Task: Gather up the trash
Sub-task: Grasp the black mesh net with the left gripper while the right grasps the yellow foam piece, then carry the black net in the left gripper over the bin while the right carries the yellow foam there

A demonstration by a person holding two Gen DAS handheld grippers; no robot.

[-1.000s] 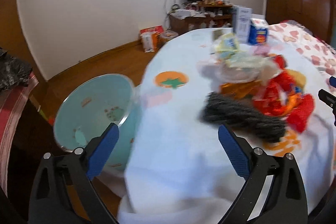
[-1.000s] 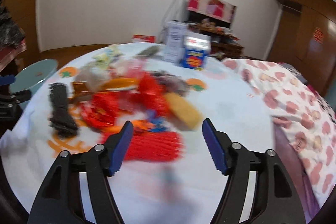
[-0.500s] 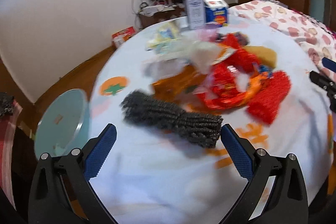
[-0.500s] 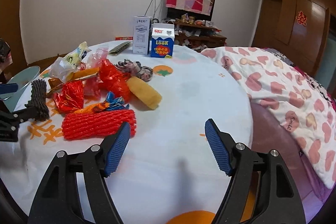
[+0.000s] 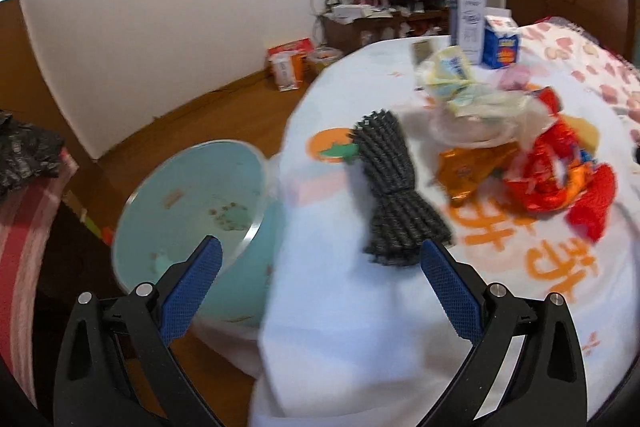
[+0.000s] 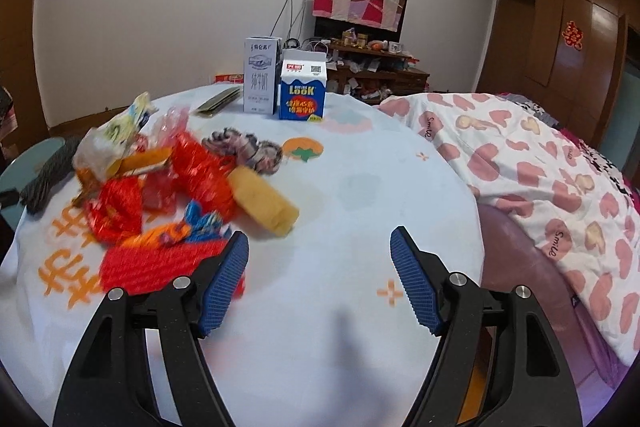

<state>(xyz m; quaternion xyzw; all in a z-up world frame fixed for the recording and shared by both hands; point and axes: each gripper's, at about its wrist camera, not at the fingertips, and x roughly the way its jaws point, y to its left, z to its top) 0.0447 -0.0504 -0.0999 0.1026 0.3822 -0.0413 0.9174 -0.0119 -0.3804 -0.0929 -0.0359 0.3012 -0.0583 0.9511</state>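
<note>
Now left tool (image 5: 318, 273) wide open, empty, near grey bundle (image 5: 394, 187); right tool (image 6: 319, 277) open, empty, beside red netting (image 6: 160, 265).

Tablecloth (image 6: 352, 327): white, orange fruit prints with green leaves, orange characters.
Bin (image 5: 192, 203): pale turquoise.
Foam net (image 5: 394, 191): dark grey, ribbed.
Mesh sleeve (image 6: 160, 265): red.
Wrappers (image 6: 120, 211): shiny red and orange.
Sponge roll (image 6: 266, 201): yellow.
Carton (image 6: 302, 91): blue and white.
Bedcover (image 6: 540, 179): white, pink hearts.
</note>
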